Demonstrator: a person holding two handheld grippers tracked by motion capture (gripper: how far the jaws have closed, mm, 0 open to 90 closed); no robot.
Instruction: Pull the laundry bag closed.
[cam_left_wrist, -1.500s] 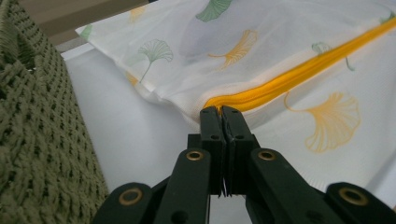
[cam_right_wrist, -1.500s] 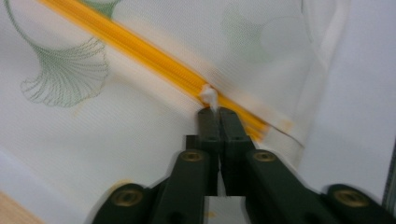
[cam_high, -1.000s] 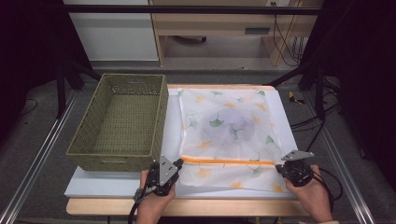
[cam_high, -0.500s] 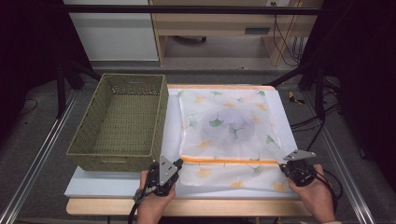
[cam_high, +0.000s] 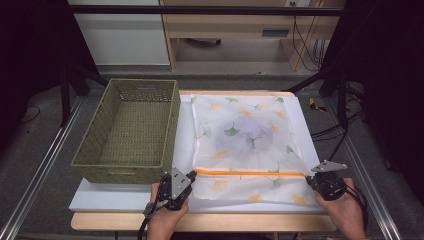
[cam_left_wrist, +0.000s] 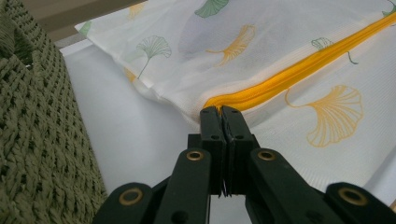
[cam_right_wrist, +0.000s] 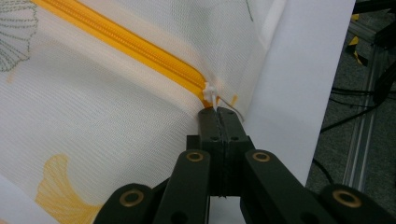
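A white mesh laundry bag (cam_high: 247, 145) printed with ginkgo leaves is being held flat at centre frame, its orange zipper (cam_high: 250, 173) being pinched at opposite ends by the closed left gripper (cam_high: 189, 176) and right gripper (cam_high: 311, 179). A green wicker basket (cam_high: 131, 131) is lying just left.

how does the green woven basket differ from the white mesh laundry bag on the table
The green woven basket is a stiff, open-topped box with raised walls and stands empty; the white mesh laundry bag lies flat and soft, printed with ginkgo leaves and crossed by an orange zipper. The basket stands untouched, while a shut hand-held gripper pinches the bag at each zipper end. Both rest on the white table.
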